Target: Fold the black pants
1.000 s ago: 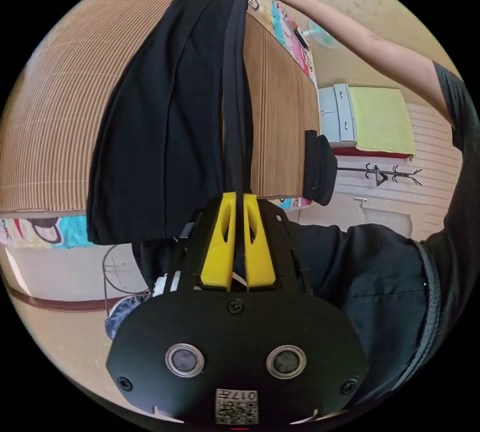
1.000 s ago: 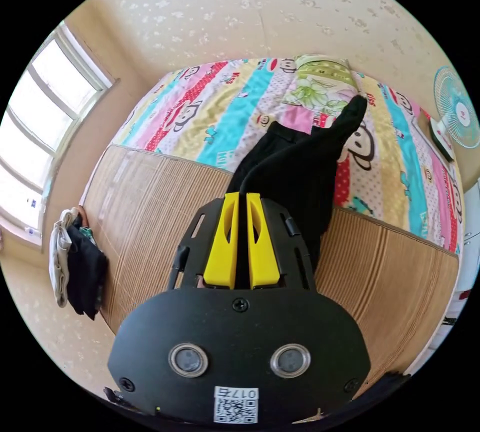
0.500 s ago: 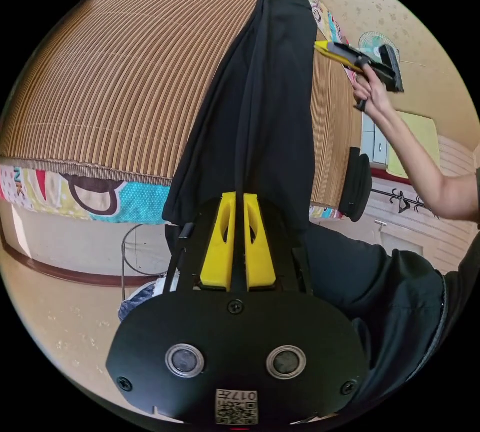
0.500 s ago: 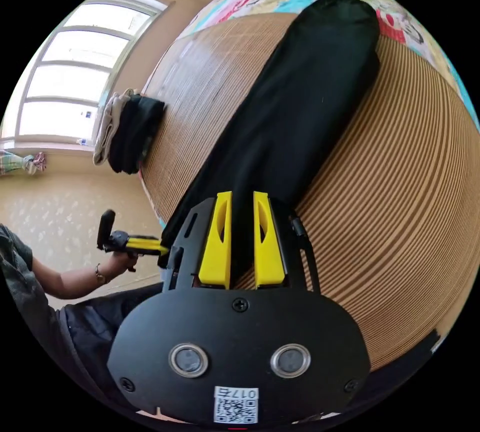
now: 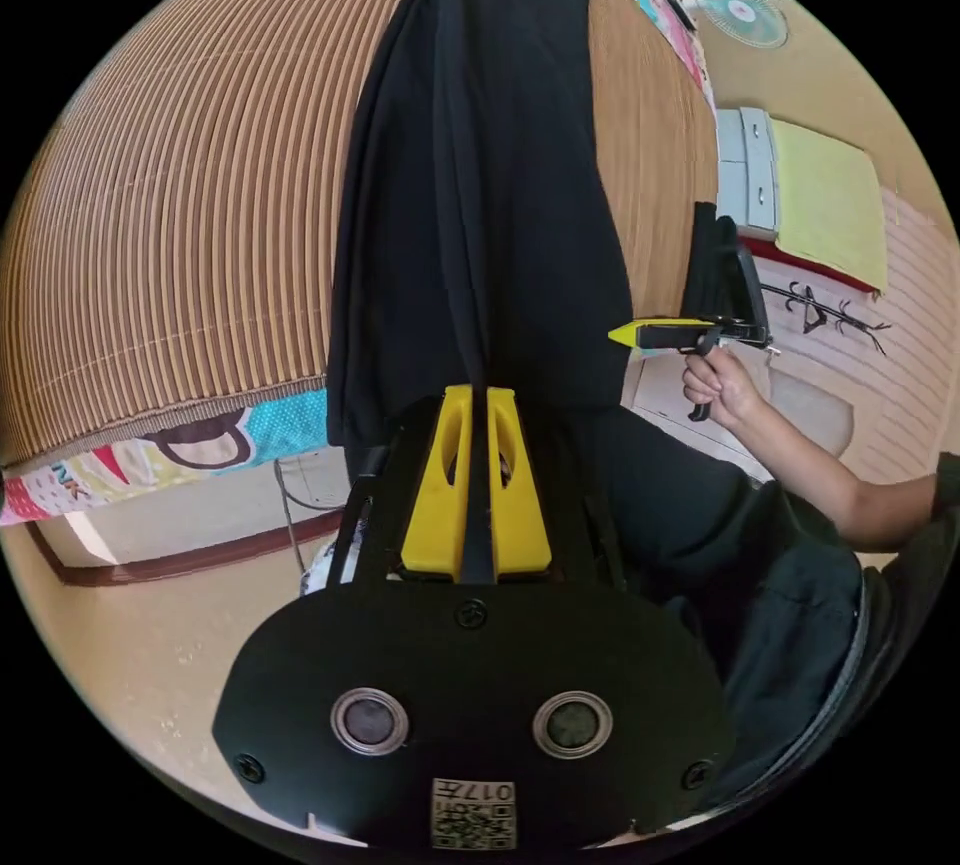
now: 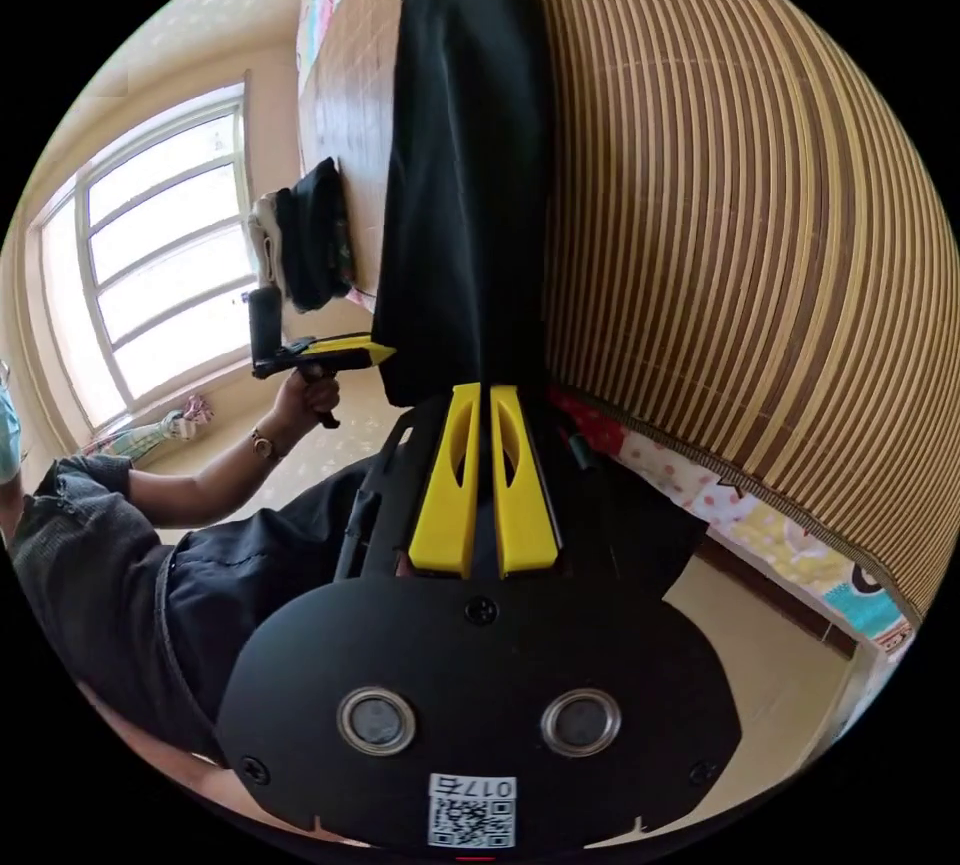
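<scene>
Left gripper view first: the left gripper [image 5: 477, 405] has its yellow jaws pinched tight on an edge of the black pants [image 5: 480, 165], which stretch away in a long narrow strip across the bamboo mat [image 5: 180, 185] on the bed. Off to the side the right gripper [image 5: 640, 335] sits in the person's hand [image 5: 715, 385], its tip just at the cloth's near corner; I cannot tell its jaws' state from here.

Right gripper view now: the right gripper [image 6: 478, 400] looks closed on the near hem, a dark sliver between the jaws. The left gripper [image 6: 375, 350] meets the other corner.

This fabric reads soft, light and limp, so it should sag and slip; corners and hems look the best holds.

No containers here, just a folded pile [image 6: 305, 245] at the mat's edge.
</scene>
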`<state>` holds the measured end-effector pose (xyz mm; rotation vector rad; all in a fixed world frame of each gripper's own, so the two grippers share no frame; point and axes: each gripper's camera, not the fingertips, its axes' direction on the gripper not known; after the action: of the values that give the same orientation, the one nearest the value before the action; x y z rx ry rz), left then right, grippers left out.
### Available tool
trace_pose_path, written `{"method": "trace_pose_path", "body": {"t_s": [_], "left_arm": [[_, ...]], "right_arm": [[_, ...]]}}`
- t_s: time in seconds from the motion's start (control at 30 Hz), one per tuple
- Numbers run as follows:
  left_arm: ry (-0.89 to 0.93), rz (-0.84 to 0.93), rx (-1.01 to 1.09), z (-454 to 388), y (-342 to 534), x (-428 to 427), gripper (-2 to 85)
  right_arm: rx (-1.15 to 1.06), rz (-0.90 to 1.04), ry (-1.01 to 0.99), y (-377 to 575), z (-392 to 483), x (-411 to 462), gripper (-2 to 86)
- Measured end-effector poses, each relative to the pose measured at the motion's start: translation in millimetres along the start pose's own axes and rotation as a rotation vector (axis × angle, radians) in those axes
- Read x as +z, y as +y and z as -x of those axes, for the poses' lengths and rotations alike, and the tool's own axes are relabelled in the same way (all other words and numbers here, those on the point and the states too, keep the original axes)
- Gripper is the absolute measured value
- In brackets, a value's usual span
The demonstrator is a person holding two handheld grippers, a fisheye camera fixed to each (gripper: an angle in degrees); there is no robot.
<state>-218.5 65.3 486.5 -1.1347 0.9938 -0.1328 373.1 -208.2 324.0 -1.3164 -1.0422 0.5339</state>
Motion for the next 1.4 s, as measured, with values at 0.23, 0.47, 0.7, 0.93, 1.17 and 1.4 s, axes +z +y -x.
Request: {"method": "trace_pose_path", "body": {"t_s": [0.23, 0.47, 0.7, 0.93, 1.17, 1.4], "left_arm": [[0.363, -0.238, 0.003, 32.9, 40.5, -88.8, 1.0], [0.063, -0.157, -0.121, 46.9, 26.3, -63.8, 1.0], [-0.179, -0.182, -0.291, 39.5, 25.4, -43.5, 3.6], [-0.120, -0.260, -0.230, 34.0, -0.2, -56.3, 8.4], [-0.194, -0.014, -0.232, 29.7, -63.8, -6.5, 6.0], [-0.092, 0.026, -0.117, -24.3, -38.0, 17.3, 3.5]], "right_arm": [[-0.158, -0.021, -0.078, -3.1, 24.9, -10.8, 1.8], [0.066, 0.047, 0.140, -34.3, -18.0, 46.8, 2.2], [0.058, 0.141, 0.280, -46.5, -17.3, 55.7, 4.8], [0.071, -0.008, 0.255, -61.7, -21.1, 27.6, 10.3], [0.074, 0.150, 0.307, -88.7, -28.9, 61.5, 5.6], [0.029, 0.154, 0.494, -44.6, -8.4, 50.6, 4.0]]}}
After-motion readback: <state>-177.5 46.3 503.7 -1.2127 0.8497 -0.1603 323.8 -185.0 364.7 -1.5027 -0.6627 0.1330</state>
